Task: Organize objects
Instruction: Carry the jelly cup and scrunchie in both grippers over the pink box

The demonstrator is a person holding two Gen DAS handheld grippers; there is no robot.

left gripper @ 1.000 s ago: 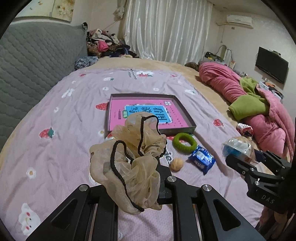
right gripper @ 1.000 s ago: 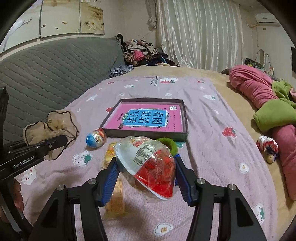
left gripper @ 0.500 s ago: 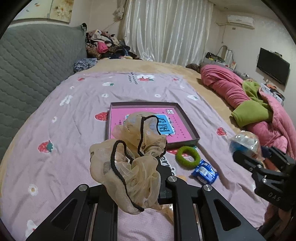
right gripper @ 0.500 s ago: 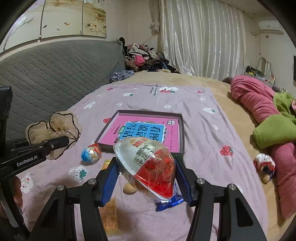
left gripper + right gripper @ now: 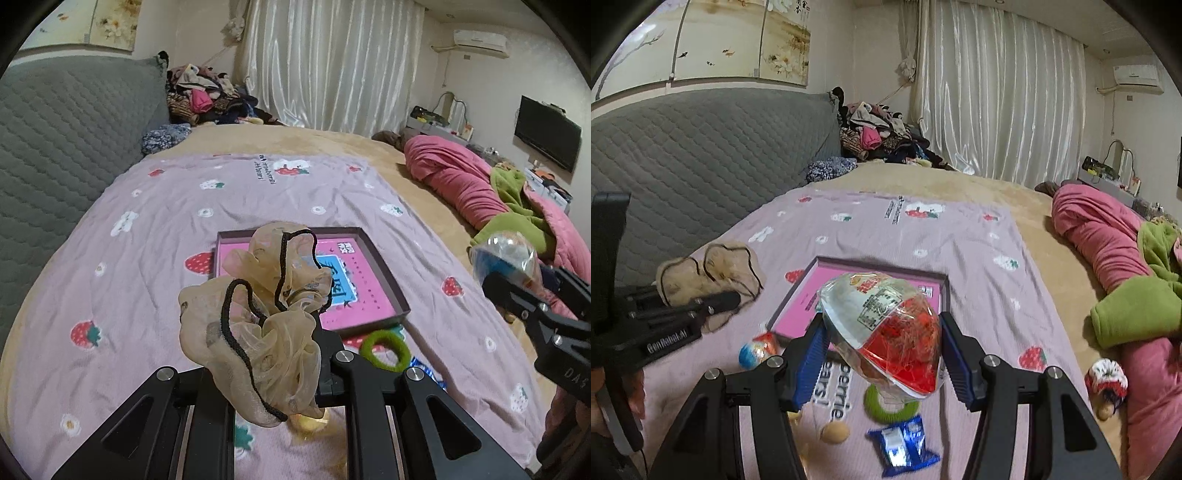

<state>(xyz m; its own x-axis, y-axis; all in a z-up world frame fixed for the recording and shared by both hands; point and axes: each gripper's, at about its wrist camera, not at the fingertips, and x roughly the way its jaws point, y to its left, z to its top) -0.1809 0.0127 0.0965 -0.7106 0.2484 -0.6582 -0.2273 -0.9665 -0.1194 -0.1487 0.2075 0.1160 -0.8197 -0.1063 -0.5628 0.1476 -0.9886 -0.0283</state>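
Note:
My left gripper [image 5: 273, 369] is shut on a beige gauze scrunchie [image 5: 266, 317] with black edging, held above the lilac bedspread [image 5: 147, 258]. A clear-wrapped red and white egg toy [image 5: 886, 332] sits between the blue pads of my right gripper [image 5: 882, 354], which is shut on it. Beyond both lies a shallow dark box [image 5: 386, 273] with a pink printed card in it. The right wrist view shows the box rim [image 5: 831, 261], with the left gripper [image 5: 713, 302] and scrunchie [image 5: 709, 269] at the left. In the left wrist view the right gripper [image 5: 517, 291] and egg toy [image 5: 506, 254] are at the right.
On the bedspread near the box lie a green hair ring [image 5: 875, 402], a blue snack packet [image 5: 905, 443], a small blue and red egg [image 5: 757, 350] and a beige nut [image 5: 834, 432]. A pink quilt [image 5: 1108, 236] and a red-white scrunchie [image 5: 1108, 380] lie at the right. A grey headboard [image 5: 701, 158] stands at the left.
Both grippers have risen and moved forward toward the box, so the loose items on the bed have slid lower in both views. Both grips are unchanged.

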